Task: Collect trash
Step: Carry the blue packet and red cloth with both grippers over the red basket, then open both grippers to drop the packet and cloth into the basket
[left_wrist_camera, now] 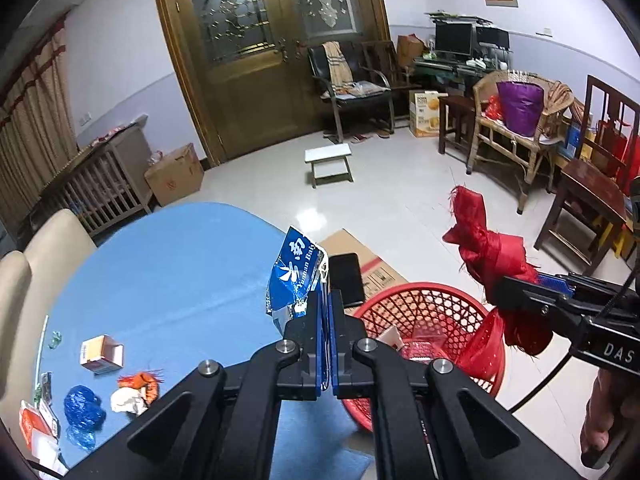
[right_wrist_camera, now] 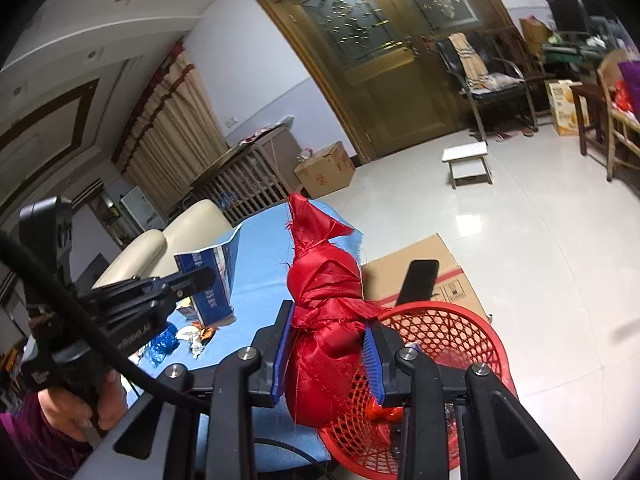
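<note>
We carry trash in both hands; the right gripper (right_wrist_camera: 326, 354), jaws clamped on an upright red cloth bundle (right_wrist_camera: 324, 320), hangs over the red basket (right_wrist_camera: 452, 332) rim (nearer); the left gripper's (left_wrist_camera: 329, 320) jaws pinch a blue carton (left_wrist_camera: 294, 280) above the table (left_wrist_camera: 172, 264) edge, basket just right.

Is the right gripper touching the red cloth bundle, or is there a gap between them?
Touching. In the right wrist view both blue pads of the right gripper press into the sides of the red cloth bundle, which bulges between them.
</note>
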The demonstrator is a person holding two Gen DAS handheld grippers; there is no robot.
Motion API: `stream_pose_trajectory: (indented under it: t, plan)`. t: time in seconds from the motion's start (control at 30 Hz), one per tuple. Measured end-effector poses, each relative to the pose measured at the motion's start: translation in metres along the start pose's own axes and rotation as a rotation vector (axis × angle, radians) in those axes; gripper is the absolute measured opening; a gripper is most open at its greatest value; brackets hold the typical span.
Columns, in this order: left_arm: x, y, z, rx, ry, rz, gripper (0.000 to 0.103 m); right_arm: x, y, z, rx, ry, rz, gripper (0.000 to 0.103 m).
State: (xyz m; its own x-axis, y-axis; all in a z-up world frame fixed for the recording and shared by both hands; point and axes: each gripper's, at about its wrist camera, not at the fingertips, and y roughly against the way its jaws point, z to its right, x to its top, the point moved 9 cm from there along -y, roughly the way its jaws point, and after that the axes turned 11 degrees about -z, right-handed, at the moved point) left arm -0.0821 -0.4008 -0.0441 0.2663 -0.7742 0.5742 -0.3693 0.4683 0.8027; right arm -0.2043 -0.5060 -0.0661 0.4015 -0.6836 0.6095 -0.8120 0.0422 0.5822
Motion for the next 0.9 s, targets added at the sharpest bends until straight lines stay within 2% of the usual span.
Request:
stream_pose_trajectory:
  t: [0.13, 0.27, 0.47, 0.6, 0.67, 0.7, 0.73, 0.8, 0.83, 0.9]
  plan:
    - [-0.004, -0.009, 0.008, -0.06, 0.005, -0.027, 0.003, -0.003, -0.002, 0.013, 0.005, -0.043, -0.008, 0.034]
    - [-0.011, -0.019, 0.022, -0.179, 0.011, -0.066, 0.003, -0.006, -0.005, 0.028, -0.005, -0.076, -0.016, 0.034]
    - [-0.026, -0.039, 0.042, -0.279, 0.011, -0.136, 0.003, -0.016, -0.015, 0.051, -0.017, -0.132, -0.051, 0.036]
    - [-0.03, -0.051, 0.056, -0.371, 0.02, -0.185, 0.003, -0.025, -0.023, 0.063, -0.032, -0.159, -0.076, 0.036]
    - [-0.033, -0.055, 0.062, -0.393, 0.019, -0.204, 0.006, -0.028, -0.025, 0.068, -0.031, -0.181, -0.087, 0.036]
    - [-0.034, -0.056, 0.063, -0.395, 0.019, -0.212, 0.015, -0.03, -0.027, 0.071, -0.028, -0.193, -0.1, 0.037]
    - [-0.035, -0.058, 0.063, -0.39, 0.021, -0.222, 0.035, -0.033, -0.029, 0.072, -0.032, -0.209, -0.116, 0.038]
    - [-0.035, -0.057, 0.06, -0.366, 0.038, -0.212, 0.059, -0.036, -0.03, 0.076, -0.035, -0.236, -0.133, 0.059]
    - [-0.035, -0.054, 0.057, -0.357, 0.045, -0.194, 0.059, -0.035, -0.029, 0.076, -0.023, -0.249, -0.128, 0.067]
    - [-0.038, -0.048, 0.051, -0.348, 0.041, -0.176, 0.059, -0.032, -0.026, 0.075, -0.009, -0.248, -0.107, 0.067]
